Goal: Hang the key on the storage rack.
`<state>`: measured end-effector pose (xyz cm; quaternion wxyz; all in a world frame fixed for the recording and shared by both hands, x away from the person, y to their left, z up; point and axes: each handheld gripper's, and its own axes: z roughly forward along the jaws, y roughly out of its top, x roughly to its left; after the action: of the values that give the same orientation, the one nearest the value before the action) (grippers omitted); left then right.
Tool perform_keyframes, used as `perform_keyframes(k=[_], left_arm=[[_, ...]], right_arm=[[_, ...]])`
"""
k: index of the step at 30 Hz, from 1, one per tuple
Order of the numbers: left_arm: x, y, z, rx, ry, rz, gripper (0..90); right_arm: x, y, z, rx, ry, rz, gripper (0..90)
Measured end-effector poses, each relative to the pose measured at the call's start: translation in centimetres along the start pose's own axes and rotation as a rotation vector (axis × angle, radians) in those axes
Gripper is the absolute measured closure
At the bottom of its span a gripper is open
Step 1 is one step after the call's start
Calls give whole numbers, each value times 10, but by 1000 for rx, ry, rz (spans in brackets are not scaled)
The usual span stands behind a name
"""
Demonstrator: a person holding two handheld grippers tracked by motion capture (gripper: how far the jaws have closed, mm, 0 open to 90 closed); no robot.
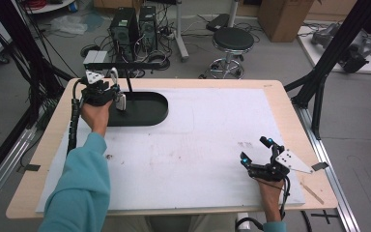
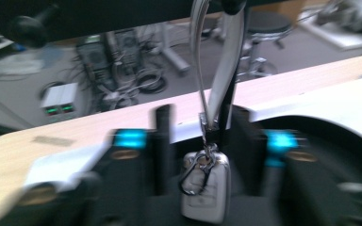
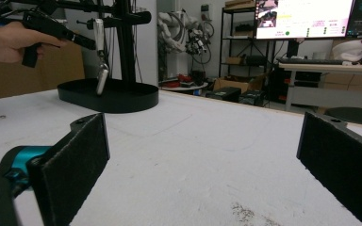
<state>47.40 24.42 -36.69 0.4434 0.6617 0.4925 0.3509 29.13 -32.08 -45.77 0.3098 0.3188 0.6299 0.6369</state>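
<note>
My left gripper view shows the silver key fob hanging between parted jaws; my right gripper gapes wide.

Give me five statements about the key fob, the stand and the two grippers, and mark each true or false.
1. The key fob hangs by a silver loop from the stand's arm. True.
2. The stand's base is white. False: it is black.
3. The right gripper holds the fob. False: it rests open on the white mat, apart from it.
4. The left gripper is at the fob. True.
5. The fob lies flat on the mat. False: it dangles above the base.
</note>
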Motion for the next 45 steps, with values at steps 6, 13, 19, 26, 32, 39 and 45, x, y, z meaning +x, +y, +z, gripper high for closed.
perform_keyframes(k=[6,13,19,26,32,39,45], left_arm=[[4,-8,-8,-48,-143,95,65],[0,-22,-41,-194,-358,132,17],[-15,-45,-78,-232,-469,175,17],[-22,-77,-115,-276,-502,144,17],[-23,-104,-138,-294,-508,101,17],[-19,-141,-152,-324,-464,49,17],[-17,-154,-156,-336,-452,39,17]], right_arm=[[0,0,0,-6,0,-3,23],[0,0,0,-2,2,3,23],[1,0,0,4,4,-2,23],[1,0,0,3,1,-5,23],[1,0,0,6,0,-4,23],[1,0,0,5,2,-8,23],[1,0,0,6,-1,-6,23]])
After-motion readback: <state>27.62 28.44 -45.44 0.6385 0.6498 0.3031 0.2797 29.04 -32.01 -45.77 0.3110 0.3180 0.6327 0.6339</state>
